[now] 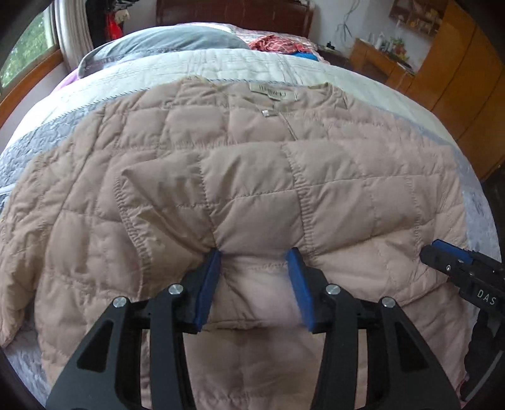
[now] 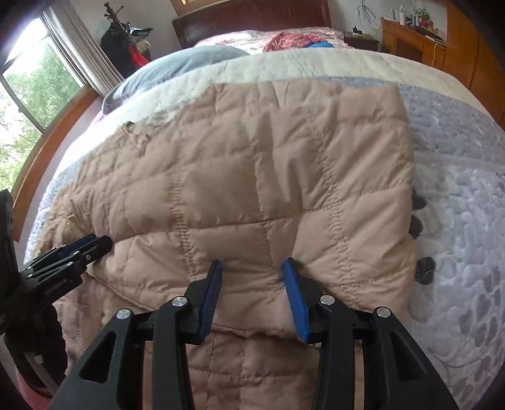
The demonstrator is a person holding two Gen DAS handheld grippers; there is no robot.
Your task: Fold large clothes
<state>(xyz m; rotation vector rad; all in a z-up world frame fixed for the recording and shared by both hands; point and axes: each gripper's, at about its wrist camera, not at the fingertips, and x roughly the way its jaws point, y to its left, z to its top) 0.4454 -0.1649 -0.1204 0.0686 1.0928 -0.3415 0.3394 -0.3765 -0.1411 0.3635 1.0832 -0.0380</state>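
Observation:
A beige quilted jacket (image 1: pixel 252 164) lies spread on the bed, its neck label (image 1: pixel 273 92) at the far end. A quilted flap is folded over it, and its edge lies near me. My left gripper (image 1: pixel 255 252) points down at that edge with its blue pads apart and puffy fabric between them. The right gripper (image 1: pixel 442 255) shows at the right of that view. In the right wrist view the jacket (image 2: pixel 252 164) has dark buttons (image 2: pixel 424 268) along its right edge. My right gripper (image 2: pixel 252 263) stands apart over the folded edge, fabric between its pads. The left gripper (image 2: pixel 91 244) is at the left.
The bed's lilac and white quilt (image 2: pixel 457 195) surrounds the jacket. A grey pillow (image 1: pixel 176 41) and red clothes (image 1: pixel 277 42) lie near the dark headboard (image 2: pixel 252 15). Wooden cabinets (image 1: pixel 457 79) stand to the right, a window (image 2: pixel 38 82) to the left.

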